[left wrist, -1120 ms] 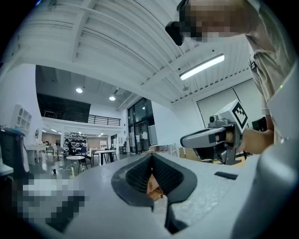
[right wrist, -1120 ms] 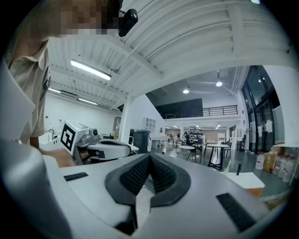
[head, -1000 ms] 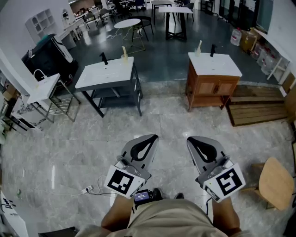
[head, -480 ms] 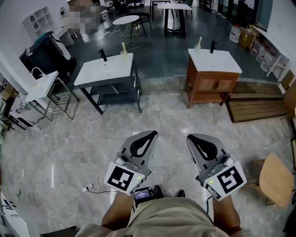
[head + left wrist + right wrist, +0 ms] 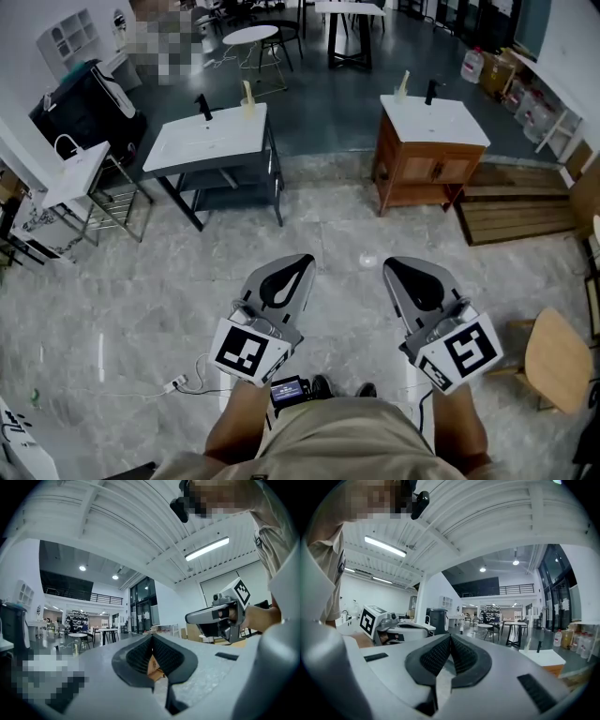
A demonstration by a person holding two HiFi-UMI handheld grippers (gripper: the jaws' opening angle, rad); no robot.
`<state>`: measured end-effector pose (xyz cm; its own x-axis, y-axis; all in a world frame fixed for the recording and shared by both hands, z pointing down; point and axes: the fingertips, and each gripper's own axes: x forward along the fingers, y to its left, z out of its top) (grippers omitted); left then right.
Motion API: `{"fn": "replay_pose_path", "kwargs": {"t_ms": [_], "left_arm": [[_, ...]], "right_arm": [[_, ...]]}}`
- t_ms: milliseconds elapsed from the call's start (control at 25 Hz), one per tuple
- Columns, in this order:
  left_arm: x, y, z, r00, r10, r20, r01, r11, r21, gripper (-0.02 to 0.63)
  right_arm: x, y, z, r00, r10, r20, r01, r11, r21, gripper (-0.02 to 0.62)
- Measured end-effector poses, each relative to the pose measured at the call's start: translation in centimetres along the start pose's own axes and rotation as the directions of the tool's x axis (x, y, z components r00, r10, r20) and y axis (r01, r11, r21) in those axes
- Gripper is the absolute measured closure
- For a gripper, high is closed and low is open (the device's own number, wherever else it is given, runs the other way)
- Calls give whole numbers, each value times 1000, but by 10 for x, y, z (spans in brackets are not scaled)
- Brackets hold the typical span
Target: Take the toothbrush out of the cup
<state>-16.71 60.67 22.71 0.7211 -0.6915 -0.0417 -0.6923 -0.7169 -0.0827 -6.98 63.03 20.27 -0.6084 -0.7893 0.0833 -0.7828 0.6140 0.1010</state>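
A pale cup with a toothbrush [image 5: 247, 100] stands at the back right corner of the grey washstand [image 5: 208, 142], far ahead of me. A similar cup with a brush [image 5: 402, 88] stands on the wooden vanity [image 5: 427, 155]. I hold both grippers level over the marble floor, side by side and well short of both stands. The left gripper [image 5: 304, 260] [image 5: 151, 637] is shut with nothing between its jaws. The right gripper [image 5: 393, 265] [image 5: 450, 636] is likewise shut and holds nothing.
A black tap [image 5: 202, 105] stands on the grey washstand and another tap [image 5: 431, 92] on the vanity. A wooden pallet [image 5: 521, 212] lies right of the vanity, and a wooden stool [image 5: 557, 362] is near my right. A power strip [image 5: 177, 384] lies on the floor.
Both grippers have edged forward over the floor, still shut. The view has shifted a little, so the washstands sit slightly left and higher in the head view.
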Motion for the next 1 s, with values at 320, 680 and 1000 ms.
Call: {"fn": "replay_pose_path", "kwargs": {"t_ms": [320,680,1000], "left_arm": [[9,30,-3,1000,-3,8,3,1000,-9,600],[57,37,-7,1000,17,0,-17,1000,11,600],[186,3,-27,998,55,-31,-53,998,36,600]], "right_arm": [[28,-10,-2,1000,-23,-19,23,1000,6,591],[34,-68,-5,1000,-26,7,26,1000,10,591],[9,-208,-41,1000,-7,25,6,999,47,591]]}}
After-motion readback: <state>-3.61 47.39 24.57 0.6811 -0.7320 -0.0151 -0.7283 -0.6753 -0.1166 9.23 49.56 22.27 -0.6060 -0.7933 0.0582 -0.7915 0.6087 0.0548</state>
